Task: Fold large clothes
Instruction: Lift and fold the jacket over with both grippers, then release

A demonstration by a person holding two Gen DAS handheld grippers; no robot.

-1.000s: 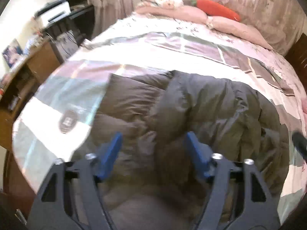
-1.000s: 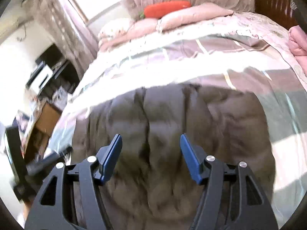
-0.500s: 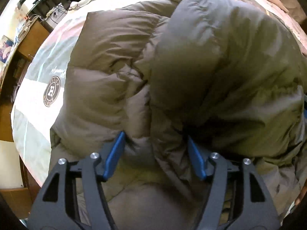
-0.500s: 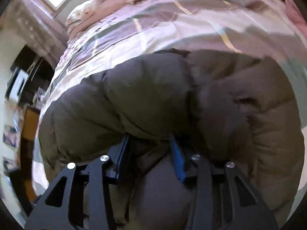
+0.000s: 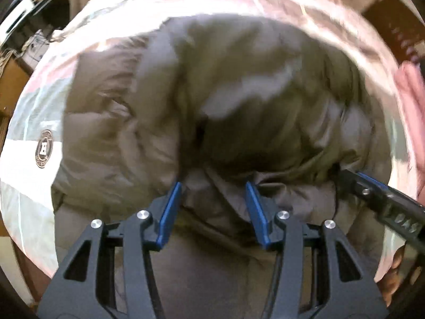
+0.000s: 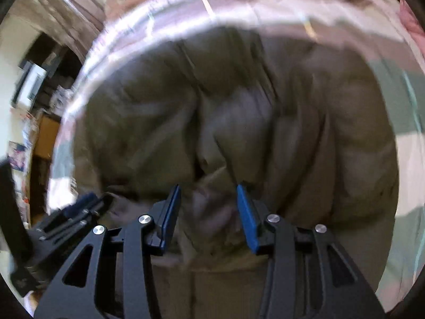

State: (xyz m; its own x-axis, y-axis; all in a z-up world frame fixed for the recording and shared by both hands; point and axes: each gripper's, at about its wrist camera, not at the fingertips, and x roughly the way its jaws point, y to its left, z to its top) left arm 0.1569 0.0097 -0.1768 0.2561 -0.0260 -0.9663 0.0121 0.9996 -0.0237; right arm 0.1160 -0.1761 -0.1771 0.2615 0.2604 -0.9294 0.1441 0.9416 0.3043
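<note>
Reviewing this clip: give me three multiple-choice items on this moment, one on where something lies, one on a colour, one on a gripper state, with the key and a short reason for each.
1. Where does the brown puffer jacket lie?
A. on the bed quilt
B. on a desk
C. on the floor

2. What colour are the pads on the left gripper?
A. red
B. blue
C. white

3. How does the right gripper stand?
A. shut flat with nothing between its pads
B. out of view
C. jaws apart with jacket fabric bunched between them

Key: 1 A, the striped quilt shows all round the jacket. 2 B, both pads are blue. 3 C, a gap shows between the pads with folds of fabric in it; whether they grip it is unclear.
</note>
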